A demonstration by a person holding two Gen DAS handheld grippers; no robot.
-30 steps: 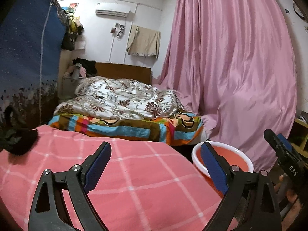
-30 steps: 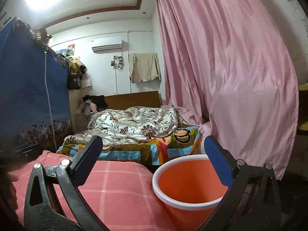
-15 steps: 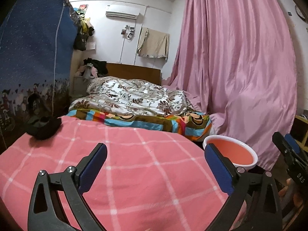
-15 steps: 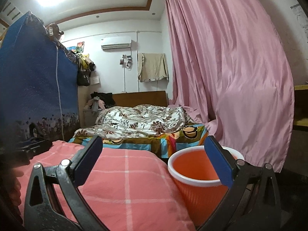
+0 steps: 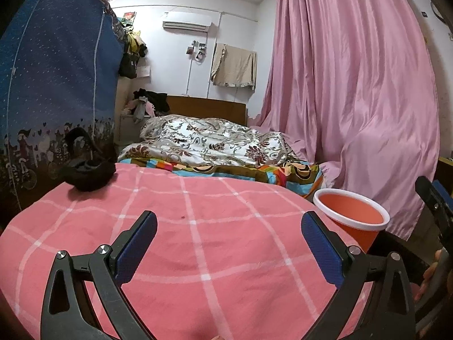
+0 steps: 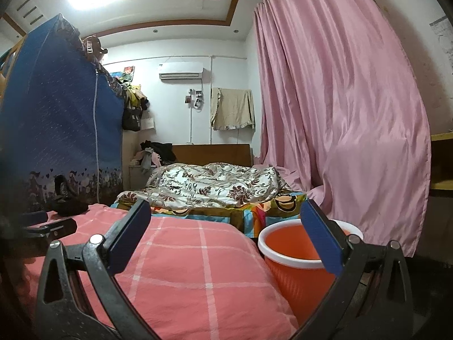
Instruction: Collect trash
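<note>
Both hand-held grippers are spread wide with nothing between their blue pads: the left hand-held gripper, whose jaws have just been opening, hangs over the pink checked blanket, and the right hand-held gripper sits at that blanket's right edge. The orange bin with a white rim stands on the right, just beside the blanket. A black bundle lies at the blanket's far left corner.

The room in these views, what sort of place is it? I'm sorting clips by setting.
Most likely a lived-in bedroom in a home: a bed with a rumpled floral quilt against a wooden headboard, a pink curtain along one wall, and a blue fabric wardrobe beside the bed.
</note>
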